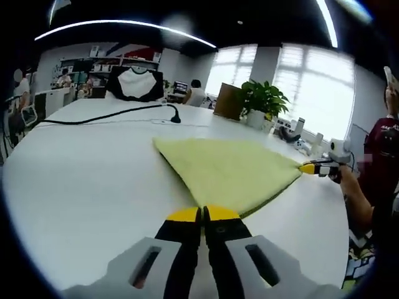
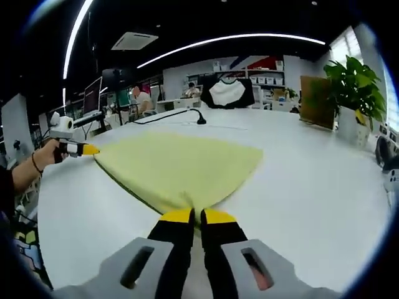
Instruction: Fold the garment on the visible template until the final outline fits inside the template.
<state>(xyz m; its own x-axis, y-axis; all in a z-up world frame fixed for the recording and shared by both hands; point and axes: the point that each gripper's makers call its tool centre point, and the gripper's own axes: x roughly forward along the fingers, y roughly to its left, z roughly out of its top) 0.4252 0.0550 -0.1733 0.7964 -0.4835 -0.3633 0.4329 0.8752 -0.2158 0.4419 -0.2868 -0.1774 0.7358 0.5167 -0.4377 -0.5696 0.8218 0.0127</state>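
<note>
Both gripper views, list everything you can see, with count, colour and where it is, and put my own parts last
Garment: one, pale yellow, spread on the table, a corner pinched at each gripper.
Table: one, white, under the garment.
Cable: one, black, lying across the far side of the table.
Potted plant: one, green in a white pot, far right edge of the table in the left gripper view.
Black-and-white shirt: one, displayed beyond the table.
Left gripper: one, black with yellow tips, shut on the garment's near corner.
Right gripper: one, black with yellow tips, shut on another corner.
Hand: one, holding the left gripper, seen in the right gripper view.
</note>
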